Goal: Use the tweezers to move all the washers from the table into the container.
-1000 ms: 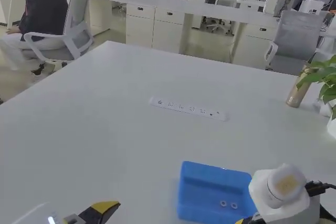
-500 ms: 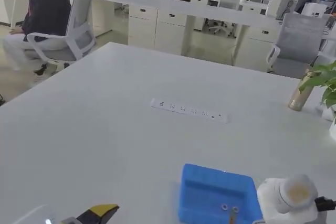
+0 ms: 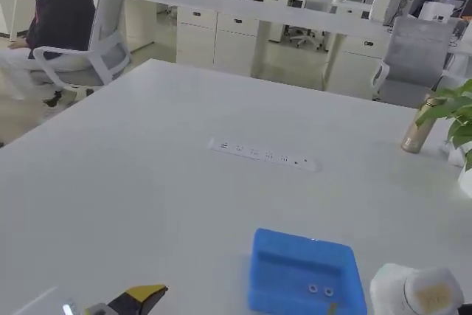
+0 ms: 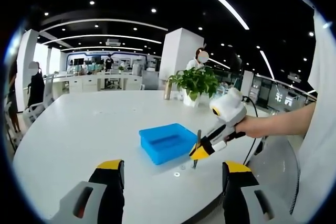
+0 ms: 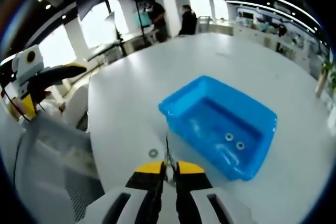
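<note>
The blue container (image 3: 302, 240) sits near the table's front edge with two washers (image 3: 321, 290) inside it. In the right gripper view my right gripper (image 5: 167, 170) is shut on thin tweezers (image 5: 167, 155), whose tip hovers close to a loose washer (image 5: 153, 152) on the table beside the container (image 5: 181, 107). From the left gripper view, the right gripper (image 4: 203, 149) and tweezers (image 4: 197, 145) hang just right of the container (image 4: 157, 153), above a washer (image 4: 177, 173). My left gripper (image 4: 172, 167) is open, with nothing between its jaws.
A power strip (image 3: 262, 155) lies flush in the table's middle. A gold bottle (image 3: 417, 130) and a potted plant (image 3: 453, 112) stand at the far right. A person sits in an office chair (image 3: 88, 42) beyond the far left edge.
The right gripper has dropped lower and to the right in the head view, nearer the bottom edge. The left gripper's yellow tip has stayed put.
</note>
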### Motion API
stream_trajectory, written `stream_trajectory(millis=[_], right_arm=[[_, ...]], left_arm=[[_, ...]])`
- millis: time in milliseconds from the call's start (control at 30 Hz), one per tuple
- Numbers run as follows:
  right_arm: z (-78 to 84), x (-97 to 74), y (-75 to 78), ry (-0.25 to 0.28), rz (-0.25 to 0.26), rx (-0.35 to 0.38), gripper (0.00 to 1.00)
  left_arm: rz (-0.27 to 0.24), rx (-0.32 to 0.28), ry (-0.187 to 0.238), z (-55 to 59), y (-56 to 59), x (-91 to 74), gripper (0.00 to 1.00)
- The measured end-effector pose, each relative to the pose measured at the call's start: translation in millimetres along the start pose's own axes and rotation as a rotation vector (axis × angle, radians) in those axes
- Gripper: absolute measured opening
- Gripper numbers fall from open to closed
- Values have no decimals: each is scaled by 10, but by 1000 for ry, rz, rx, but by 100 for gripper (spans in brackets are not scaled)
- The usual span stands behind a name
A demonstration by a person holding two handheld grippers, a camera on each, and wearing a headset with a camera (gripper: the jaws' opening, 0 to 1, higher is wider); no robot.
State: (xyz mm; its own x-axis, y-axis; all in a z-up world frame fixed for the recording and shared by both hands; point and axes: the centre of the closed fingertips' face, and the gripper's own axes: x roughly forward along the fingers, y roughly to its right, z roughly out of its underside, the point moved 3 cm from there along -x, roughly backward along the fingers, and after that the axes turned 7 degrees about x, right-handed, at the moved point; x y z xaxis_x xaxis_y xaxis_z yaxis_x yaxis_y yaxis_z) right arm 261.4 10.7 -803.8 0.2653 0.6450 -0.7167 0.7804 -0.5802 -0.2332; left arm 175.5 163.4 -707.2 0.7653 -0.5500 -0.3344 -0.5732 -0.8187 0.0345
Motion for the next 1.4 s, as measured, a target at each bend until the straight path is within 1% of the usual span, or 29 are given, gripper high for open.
stream_trajectory(millis=[33,100,133,167,200,233,333,367,433,467,500,533,567,600,667,733,800,833,933,1000,1100,1133,1167,1267,1367,1400], right_arm=[[11,-11,-55,0,3,-22,5],[30,-32,-96,5,14,-49,5],[35,-36,-100,6,16,-50,5],[47,-38,-64,11,20,-55,5],[54,-41,-62,16,22,-62,5],[52,-37,-36,24,27,-83,5],[75,-37,-61,37,33,-131,4],[80,-49,-79,41,31,-123,4],[81,-54,-74,46,31,-63,4],[84,-69,-45,42,29,-22,4],[73,-61,-30,53,14,9,3],[45,-61,-45,84,-12,61,3],[5,-87,-108,102,-23,79,3],[-25,-114,-131,112,-36,102,3],[-47,-149,-104,111,-29,90,3],[-88,-189,-71,110,-23,96,3],[-141,-239,-18,127,-19,100,3],[-162,-260,-17,131,-12,95,3],[-218,-317,42,133,-2,88,3],[-263,-370,95,140,-3,102,3],[-388,-460,150,156,-14,116,3],[-424,-475,155,155,-18,115,3],[-453,-485,195,154,-22,116,3],[-575,-491,264,125,-21,94,3],[-676,-456,320,101,-26,80,3],[-709,-435,350,86,-27,67,3]], left_arm=[[-1,-1,-1,6,-3,-7,77],[-3,0,-5,17,-10,-18,77],[-4,2,-7,21,-14,-22,77],[-4,2,-7,23,-17,-28,77],[-5,1,-6,22,-19,-32,77],[-6,0,-1,16,-21,-35,77],[-7,-7,9,-1,-17,-33,77],[-7,-10,13,-7,-14,-28,77],[-6,-12,16,-11,-7,-20,77],[-4,-11,17,-14,0,-10,77],[-1,-10,17,-16,6,-5,77],[2,-7,17,-20,15,-1,77],[3,-5,17,-21,19,1,77],[5,-2,17,-22,21,1,78],[6,-2,18,-24,21,-1,78],[3,-4,21,-24,12,-7,78],[-1,-9,25,-28,0,-15,78],[-3,-9,26,-29,-3,-18,79],[-9,-9,33,-36,-18,-28,80],[-9,-13,40,-46,-18,-34,82],[-16,-13,45,-49,-28,-43,84],[-17,-15,45,-48,-30,-45,84],[-18,-16,45,-46,-31,-45,84],[-19,-15,41,-32,-28,-49,85],[-24,-11,37,-25,-32,-56,86],[-26,-10,36,-24,-36,-58,86]])
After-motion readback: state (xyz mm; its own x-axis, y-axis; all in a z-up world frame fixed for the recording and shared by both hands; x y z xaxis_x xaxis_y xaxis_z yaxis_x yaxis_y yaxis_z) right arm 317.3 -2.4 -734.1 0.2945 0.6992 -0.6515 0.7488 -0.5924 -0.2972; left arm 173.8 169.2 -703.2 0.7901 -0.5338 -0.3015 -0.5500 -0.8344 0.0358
